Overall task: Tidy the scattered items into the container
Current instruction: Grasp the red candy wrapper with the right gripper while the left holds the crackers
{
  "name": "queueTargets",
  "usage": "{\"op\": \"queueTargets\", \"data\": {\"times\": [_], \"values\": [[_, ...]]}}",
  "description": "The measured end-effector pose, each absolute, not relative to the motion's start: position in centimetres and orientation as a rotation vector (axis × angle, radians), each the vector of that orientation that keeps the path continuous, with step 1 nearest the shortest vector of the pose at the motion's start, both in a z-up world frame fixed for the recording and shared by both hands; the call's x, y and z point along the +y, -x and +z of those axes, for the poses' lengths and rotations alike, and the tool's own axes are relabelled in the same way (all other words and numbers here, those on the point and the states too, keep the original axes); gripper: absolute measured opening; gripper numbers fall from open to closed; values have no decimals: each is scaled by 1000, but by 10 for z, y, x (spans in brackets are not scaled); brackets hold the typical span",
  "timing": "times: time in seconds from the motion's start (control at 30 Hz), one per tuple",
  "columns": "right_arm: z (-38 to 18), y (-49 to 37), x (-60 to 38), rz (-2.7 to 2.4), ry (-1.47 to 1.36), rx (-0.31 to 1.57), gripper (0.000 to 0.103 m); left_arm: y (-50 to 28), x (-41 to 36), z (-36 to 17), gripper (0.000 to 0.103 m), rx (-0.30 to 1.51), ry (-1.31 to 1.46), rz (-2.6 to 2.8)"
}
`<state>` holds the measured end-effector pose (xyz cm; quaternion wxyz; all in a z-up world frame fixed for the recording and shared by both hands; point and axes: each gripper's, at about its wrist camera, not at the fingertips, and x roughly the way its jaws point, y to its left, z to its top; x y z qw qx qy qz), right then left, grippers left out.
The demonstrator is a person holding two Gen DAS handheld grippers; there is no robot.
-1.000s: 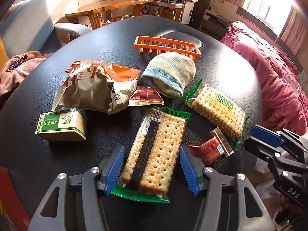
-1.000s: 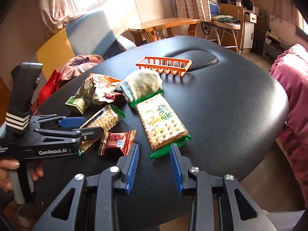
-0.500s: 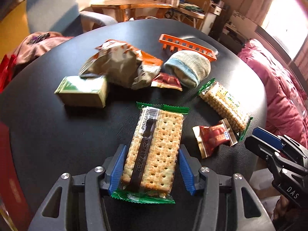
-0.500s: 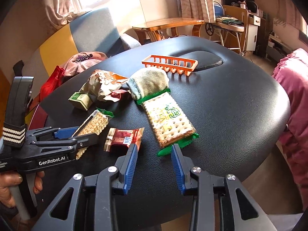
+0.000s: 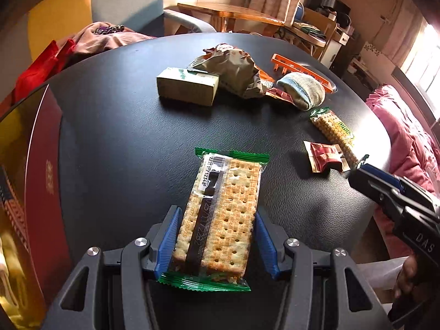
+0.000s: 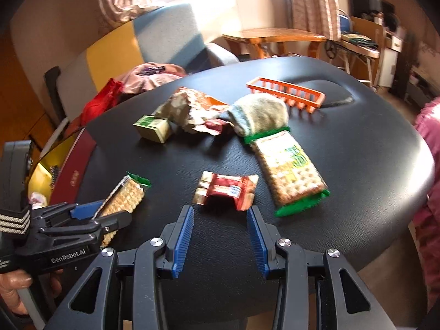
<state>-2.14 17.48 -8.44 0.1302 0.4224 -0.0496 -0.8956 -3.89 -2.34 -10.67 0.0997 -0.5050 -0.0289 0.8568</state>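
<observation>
Two grippers: both over the near edge of the black table (image 5: 132, 143), each held in a person's hand.
Left gripper (image 5: 216, 243): clamped on the cracker pack (image 5: 220, 214), blue pads pressing its two long sides; the pack's far end sticks out over the table, lifted off it.
Right gripper (image 6: 220, 240): jaws opening, nothing between them; the pads hang just short of the red snack packet (image 6: 227, 189).
Red snack packet: on the table, right of the held cracker pack and apart from it.
Second cracker pack (image 6: 290, 170): green-ended, lying on the table beyond and to the right of the red packet, its far end touching the sock.
Red box (image 5: 41, 181): the container, off the table's left edge, left of the held cracker pack; inside is too blurred to read.
Green carton (image 5: 188, 86): further back, lying on its side, touching the crumpled wrapper.
Crumpled wrapper (image 5: 233, 70): brown and orange, between the carton and the sock.
Small red sachet (image 5: 279, 93): tucked between the wrapper and the sock.
Rolled sock (image 5: 302, 89): grey with a blue band, right of the wrapper.
Orange rack (image 6: 286, 92): farthest, just behind the sock.
</observation>
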Motion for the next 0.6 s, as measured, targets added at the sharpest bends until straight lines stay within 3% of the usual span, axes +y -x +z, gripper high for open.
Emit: {"op": "queueTargets", "data": {"times": [0.23,0.6], "values": [[-85,45,174,-2518,-1237,-139,41,28,-28,-107,55,-82,1473,2544],[-94,80,156,-2435,-1293,107,41,25,-22,-109,60,-28,1465,2549]]}}
